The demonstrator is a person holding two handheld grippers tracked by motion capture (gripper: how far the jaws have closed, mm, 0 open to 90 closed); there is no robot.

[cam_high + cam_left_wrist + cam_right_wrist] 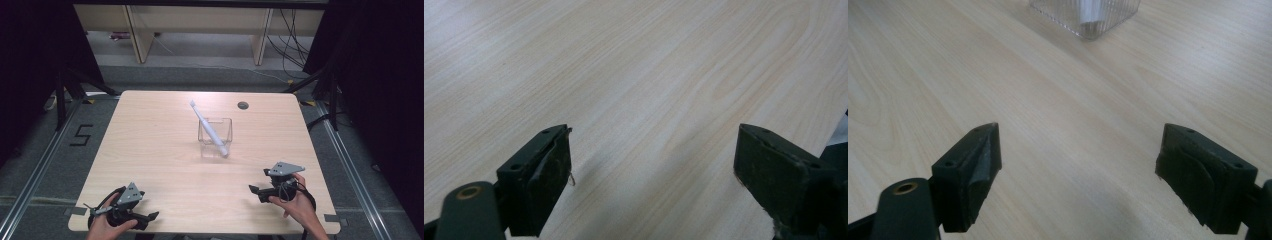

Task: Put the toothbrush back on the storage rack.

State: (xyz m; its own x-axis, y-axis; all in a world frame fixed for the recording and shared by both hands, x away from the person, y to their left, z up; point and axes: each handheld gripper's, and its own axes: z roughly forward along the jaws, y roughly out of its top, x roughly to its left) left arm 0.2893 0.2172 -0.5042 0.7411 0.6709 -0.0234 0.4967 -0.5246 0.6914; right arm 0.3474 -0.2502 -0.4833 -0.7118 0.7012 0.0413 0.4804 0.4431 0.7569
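Observation:
A clear square plastic cup [215, 136] stands at the middle of the wooden table [150, 150], and a white toothbrush [207, 126] leans in it with its head up and to the far left. The cup's base [1088, 17] shows at the top of the right gripper view. My left gripper [152, 217] rests low at the table's near left edge, held by a hand, open with nothing between its jaws [651, 165]. My right gripper [256, 192] sits at the near right, also open and empty [1078, 165], pointing left and short of the cup.
A small round grommet hole [243, 105] sits near the table's far edge. Wooden furniture legs [140, 40] and cables lie on the floor beyond. Dark stands flank the table on both sides.

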